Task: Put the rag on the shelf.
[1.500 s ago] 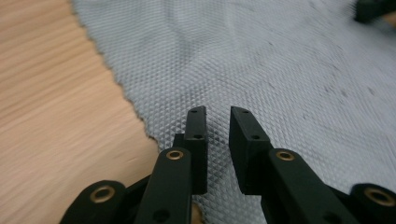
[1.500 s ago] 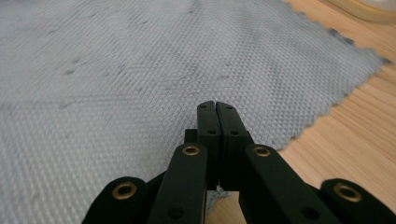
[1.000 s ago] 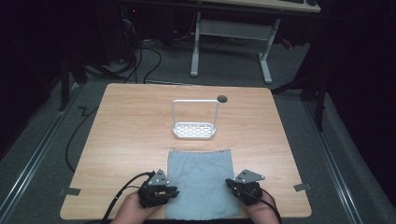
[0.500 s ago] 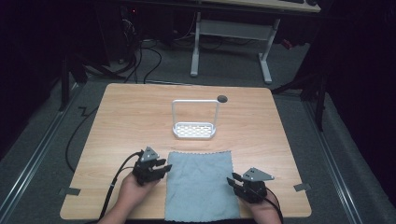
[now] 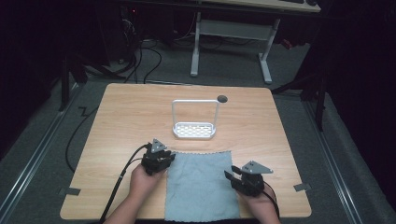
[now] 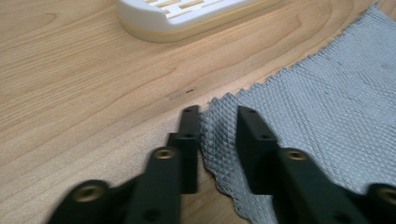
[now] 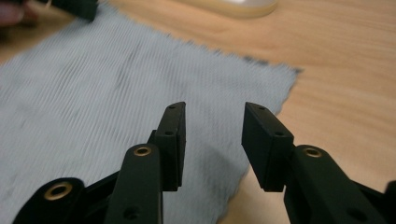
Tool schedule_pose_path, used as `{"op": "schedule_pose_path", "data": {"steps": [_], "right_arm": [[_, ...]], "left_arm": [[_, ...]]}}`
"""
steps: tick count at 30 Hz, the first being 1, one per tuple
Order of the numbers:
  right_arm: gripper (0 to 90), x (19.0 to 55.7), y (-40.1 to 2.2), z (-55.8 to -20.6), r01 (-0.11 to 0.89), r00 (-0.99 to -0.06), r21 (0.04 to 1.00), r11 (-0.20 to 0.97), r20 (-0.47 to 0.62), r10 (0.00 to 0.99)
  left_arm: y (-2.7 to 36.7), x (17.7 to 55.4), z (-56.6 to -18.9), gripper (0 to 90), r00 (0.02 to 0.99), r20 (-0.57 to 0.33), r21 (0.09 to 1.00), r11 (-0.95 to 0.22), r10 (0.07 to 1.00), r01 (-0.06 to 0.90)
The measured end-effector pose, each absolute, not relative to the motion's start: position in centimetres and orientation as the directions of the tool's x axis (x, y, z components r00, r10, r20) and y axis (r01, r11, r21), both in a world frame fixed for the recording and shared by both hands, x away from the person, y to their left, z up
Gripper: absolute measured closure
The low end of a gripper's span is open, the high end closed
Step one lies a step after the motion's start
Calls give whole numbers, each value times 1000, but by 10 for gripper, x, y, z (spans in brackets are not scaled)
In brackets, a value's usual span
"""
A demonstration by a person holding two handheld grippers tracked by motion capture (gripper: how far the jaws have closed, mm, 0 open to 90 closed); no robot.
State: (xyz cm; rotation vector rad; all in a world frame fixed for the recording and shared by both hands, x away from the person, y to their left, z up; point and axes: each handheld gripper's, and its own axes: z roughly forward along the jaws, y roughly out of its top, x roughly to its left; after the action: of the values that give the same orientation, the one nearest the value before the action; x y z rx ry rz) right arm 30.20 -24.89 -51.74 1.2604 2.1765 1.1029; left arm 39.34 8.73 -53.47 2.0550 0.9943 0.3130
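A grey cloth lies flat on the near part of the wooden table. My left gripper is at the cloth's far left corner. In the left gripper view its jaws have just been closing and straddle that corner of the cloth, with a gap still showing between them. My right gripper is over the cloth's right edge. Its jaws have just been opening and stand apart above the cloth, holding nothing.
A white slotted rack with a tall wire handle stands just beyond the cloth at mid table; its base is close ahead of the left gripper. A small black round hole is behind it. A desk frame stands on the floor beyond.
My left gripper has moved from the cloth's near left part up to its far left corner. The right gripper has stayed in place and its jaws have spread apart.
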Motion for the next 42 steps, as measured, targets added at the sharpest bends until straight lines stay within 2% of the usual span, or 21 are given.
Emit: {"op": "schedule_pose_path", "data": {"steps": [1,3,8,12,14,19,23,34,42], "right_arm": [[597,302,-249,-517,545,-518,789,285,49,854],[564,330,-247,-512,570,-467,784,244,65,882],[552,369,-242,-523,619,-396,747,242,31,918],[519,379,-235,-530,630,-384,731,262,0,923],[558,380,-233,-530,630,-377,731,262,-7,926],[750,375,-229,-529,621,-411,727,294,-18,912],[882,371,-231,-531,614,-435,739,279,22,900],[890,362,-235,-521,562,-461,788,252,45,886],[890,351,-229,-512,508,-482,825,245,37,875]], "left_arm": [[87,393,-535,820,658,-118,760,-359,743,542],[87,393,-535,870,666,-120,760,-363,736,539],[89,394,-535,887,669,-136,757,-360,730,546],[91,394,-535,888,666,-149,757,-350,731,552],[91,394,-535,888,666,-150,756,-350,730,553],[91,394,-535,889,666,-152,755,-349,730,555],[93,395,-536,891,663,-175,751,-336,728,568],[100,388,-531,892,662,-199,788,-283,723,547],[108,373,-515,892,677,-175,836,-255,715,486]]}}
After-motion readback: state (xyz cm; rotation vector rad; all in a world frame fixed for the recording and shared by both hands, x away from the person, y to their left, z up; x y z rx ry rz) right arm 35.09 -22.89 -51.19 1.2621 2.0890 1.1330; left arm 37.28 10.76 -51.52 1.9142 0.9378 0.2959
